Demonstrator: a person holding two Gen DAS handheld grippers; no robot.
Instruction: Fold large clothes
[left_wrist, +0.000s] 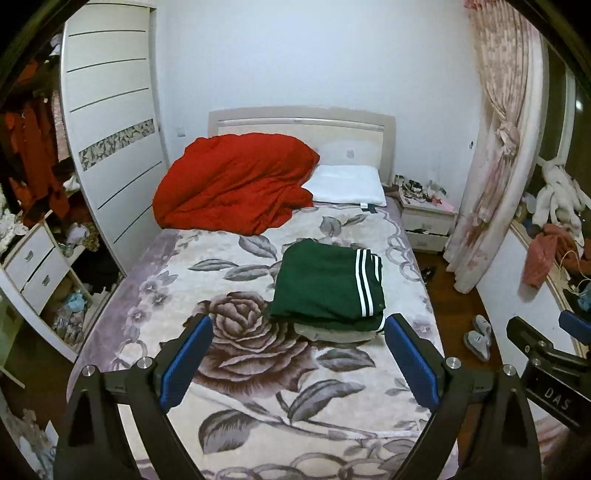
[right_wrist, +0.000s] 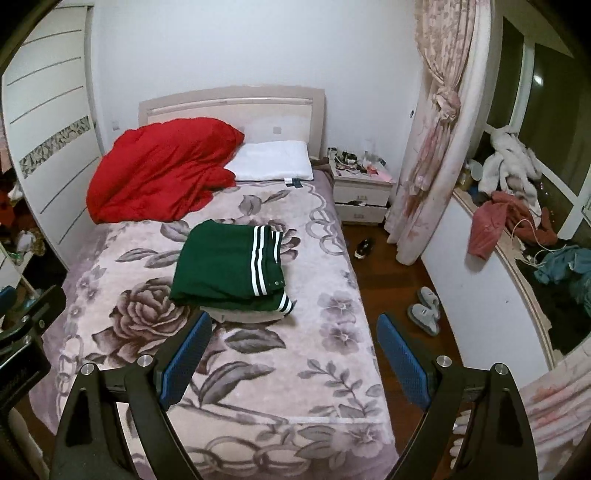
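Fingers (left_wrist: 195, 354) of both grippers spread, angled bedward

plush floral blanket (right_wrist: 258, 369), matt green knit garment (right_wrist: 221, 266), glossy wooden floor (right_wrist: 388, 295), ribbed blue jaws.

A dark green garment (left_wrist: 325, 284) with white triple stripes (left_wrist: 364, 282) lies folded into a neat, roughly rectangular bundle on the bed (left_wrist: 258, 369), a little toward the bed's right side, in front of the pillow end. The stripes run down its right-hand edge, and a second striped band peeks out from the lower layer at the near corner. A paler fabric (right_wrist: 236, 315) shows beneath its near edge. It lies flat, and nothing is touching it.
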